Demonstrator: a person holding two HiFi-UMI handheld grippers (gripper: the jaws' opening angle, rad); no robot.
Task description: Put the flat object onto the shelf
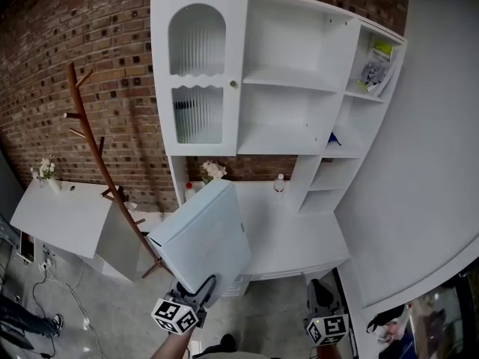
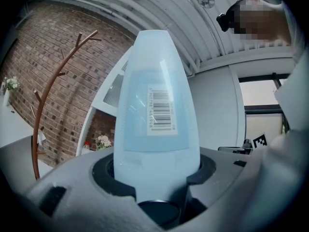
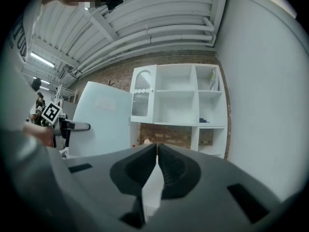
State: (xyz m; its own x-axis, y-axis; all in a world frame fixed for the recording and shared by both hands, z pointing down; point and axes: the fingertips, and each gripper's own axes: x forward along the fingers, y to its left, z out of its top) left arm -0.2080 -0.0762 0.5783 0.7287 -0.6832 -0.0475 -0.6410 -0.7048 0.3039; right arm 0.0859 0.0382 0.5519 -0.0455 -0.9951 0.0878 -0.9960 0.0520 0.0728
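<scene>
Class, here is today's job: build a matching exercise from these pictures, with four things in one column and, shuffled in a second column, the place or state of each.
Column one
1. pale blue flat box
2. right gripper
3. brown wooden coat stand
4. green-and-white booklets

Column two
A. top right compartment of the white shelf unit
B. jaws shut, nothing between them
C. clamped in the left gripper
D. by the brick wall, left of the shelf unit

Pairs: 1-C, 2-B, 3-D, 4-A

Smooth glossy flat object (image 1: 206, 234); rough brick wall (image 1: 75, 36).
</scene>
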